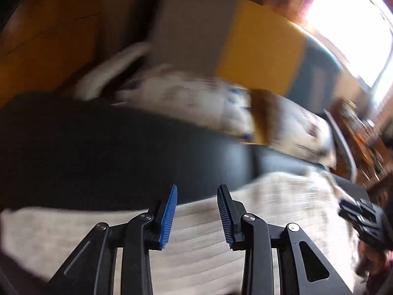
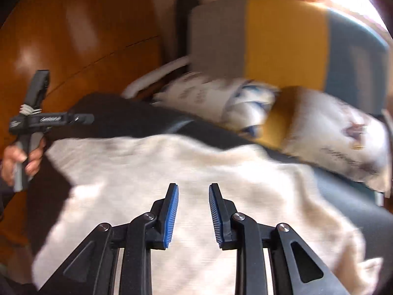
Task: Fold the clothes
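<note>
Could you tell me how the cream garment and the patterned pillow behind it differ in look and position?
The cream garment is plain, ribbed and spread flat over the dark surface; the patterned pillow is plump and carries dark markings and a yellow band. The garment lies directly under the open right gripper, whereas the pillow sits farther back against the striped headboard. Both are pale fabric, and blur hides finer detail.
</note>
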`<state>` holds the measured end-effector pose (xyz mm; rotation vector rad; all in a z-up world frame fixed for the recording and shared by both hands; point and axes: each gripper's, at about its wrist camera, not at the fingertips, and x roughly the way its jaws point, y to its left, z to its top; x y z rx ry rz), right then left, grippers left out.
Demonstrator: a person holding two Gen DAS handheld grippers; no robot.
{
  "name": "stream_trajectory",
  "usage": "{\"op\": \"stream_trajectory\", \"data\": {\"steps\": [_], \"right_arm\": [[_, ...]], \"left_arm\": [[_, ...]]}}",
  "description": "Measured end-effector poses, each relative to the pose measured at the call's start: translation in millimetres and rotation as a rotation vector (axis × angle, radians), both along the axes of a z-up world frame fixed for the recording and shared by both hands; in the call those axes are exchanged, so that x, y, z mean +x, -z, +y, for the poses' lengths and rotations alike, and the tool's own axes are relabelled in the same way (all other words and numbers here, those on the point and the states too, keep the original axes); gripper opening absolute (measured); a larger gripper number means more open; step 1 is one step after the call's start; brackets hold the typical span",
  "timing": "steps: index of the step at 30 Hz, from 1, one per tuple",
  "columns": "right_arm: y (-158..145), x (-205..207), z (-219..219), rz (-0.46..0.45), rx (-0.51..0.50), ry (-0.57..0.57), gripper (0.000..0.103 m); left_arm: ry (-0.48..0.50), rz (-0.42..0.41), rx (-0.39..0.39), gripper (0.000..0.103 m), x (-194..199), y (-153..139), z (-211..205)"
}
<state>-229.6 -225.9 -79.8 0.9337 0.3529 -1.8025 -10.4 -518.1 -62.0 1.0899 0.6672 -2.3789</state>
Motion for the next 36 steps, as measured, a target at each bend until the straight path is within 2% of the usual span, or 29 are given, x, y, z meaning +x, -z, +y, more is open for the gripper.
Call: {"op": "stream_trajectory", "data": {"steps": [3,5,8,13,16,20,22,25,26,29,31,34,36], "right_arm": [[8,27,-33,-0.009,0.037,-0.051,0.025],[14,43,-55,-0.012,0.067,-0.076,0.025],[23,49,-81,0.028,0.12,-0.028,0.025],[50,32,-107,-0.001,0.211,0.092,0.025],[51,36,-114,0.058,0.212,0.119,0.026],[50,42,-119,0.105,0.242,0.123,0.026],[44,42,-116,0.086,0.236,0.119,0.026],[33,48,-106,0.041,0.175,0.116,0.026],[30,51,-103,0.03,0.158,0.111,0.026],[30,62,-93,-0.003,0.118,0.101,0.026],[30,70,-91,-0.01,0.108,0.098,0.026],[34,78,-93,-0.014,0.116,0.085,0.026],[40,79,-98,-0.011,0.138,0.078,0.026]], "left_arm": [[-0.066,-0.011,-0.002,0.036,49,2,-30],[-0.087,-0.045,-0.006,0.036,62,15,-35],[-0.122,-0.094,-0.002,0.036,78,35,-41],[-0.179,-0.177,0.005,0.036,105,69,-52],[-0.197,-0.142,-0.011,0.036,116,70,-46],[-0.308,-0.038,0.079,0.036,160,61,-67],[-0.38,0.024,0.133,0.036,187,54,-84],[-0.52,0.019,0.098,0.039,239,42,-116],[-0.543,0.011,0.113,0.043,252,43,-127],[-0.57,0.002,0.238,0.043,282,56,-157],[-0.584,-0.003,0.317,0.043,288,69,-168],[-0.595,-0.007,0.337,0.044,283,78,-170],[-0.564,0.007,0.36,0.047,275,78,-168]]}}
